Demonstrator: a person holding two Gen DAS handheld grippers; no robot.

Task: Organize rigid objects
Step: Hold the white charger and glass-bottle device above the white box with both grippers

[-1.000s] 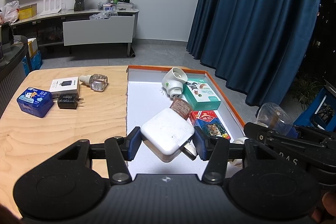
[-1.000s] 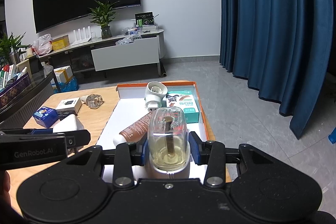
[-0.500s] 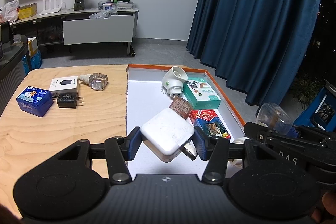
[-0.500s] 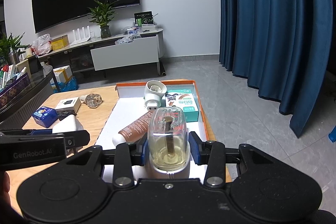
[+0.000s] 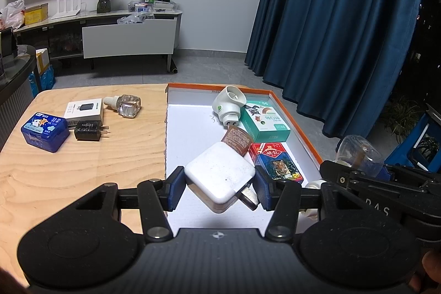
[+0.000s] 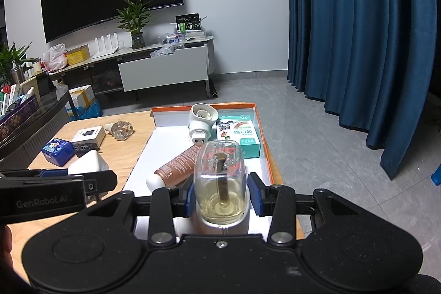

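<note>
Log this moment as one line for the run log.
left gripper: shut on white charger | right gripper: shut on clear bottle | both above tray

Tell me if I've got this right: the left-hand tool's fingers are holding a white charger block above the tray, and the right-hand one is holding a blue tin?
Not quite. The left gripper does hold the white charger block over the orange-rimmed tray, but the right gripper holds a clear bottle of yellowish liquid, as the right wrist view shows. The blue tin sits on the wooden table.
</note>
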